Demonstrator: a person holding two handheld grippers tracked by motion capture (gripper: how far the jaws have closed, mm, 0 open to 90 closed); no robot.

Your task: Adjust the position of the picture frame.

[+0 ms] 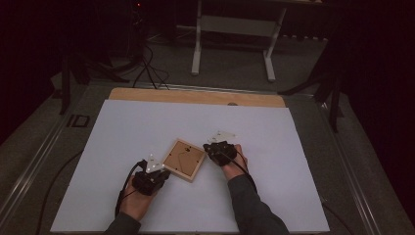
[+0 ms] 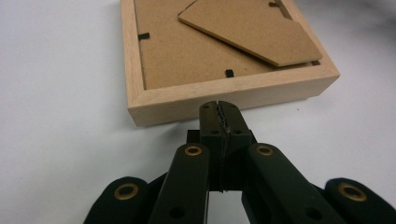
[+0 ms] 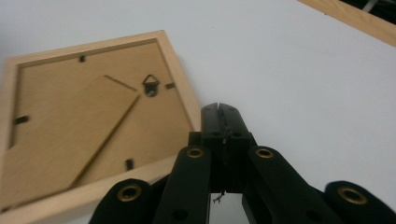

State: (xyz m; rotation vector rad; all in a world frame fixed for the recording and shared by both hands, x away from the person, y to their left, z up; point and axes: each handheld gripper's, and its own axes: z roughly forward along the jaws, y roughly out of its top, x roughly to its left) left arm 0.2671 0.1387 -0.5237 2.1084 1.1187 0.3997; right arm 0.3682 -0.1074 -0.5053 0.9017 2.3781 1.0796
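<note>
A: What is the thing between the two hands?

B: A small square picture frame (image 1: 183, 160) of pale wood, lying face down just below the centre of the high view. Its brown fibreboard back shows, with a fold-out stand (image 2: 250, 30), small black retaining tabs and a metal hanging loop (image 3: 151, 86).

A: Any label or writing on it?

B: None that I can read.

A: And the grippers?

B: The left gripper (image 2: 219, 108) has its jaws pressed together, tips right at the frame's outer edge. The right gripper (image 3: 219, 109) also has its jaws pressed together, just beside the frame's corner, pinching nothing.

A: What about the surface?

B: A white sheet (image 1: 127, 132) covers a wooden table (image 1: 195, 96). Beyond it, at the top of the frame, the room is dark, with a grey floor, a white stand (image 1: 235, 29) and black cables (image 1: 147, 68).
</note>
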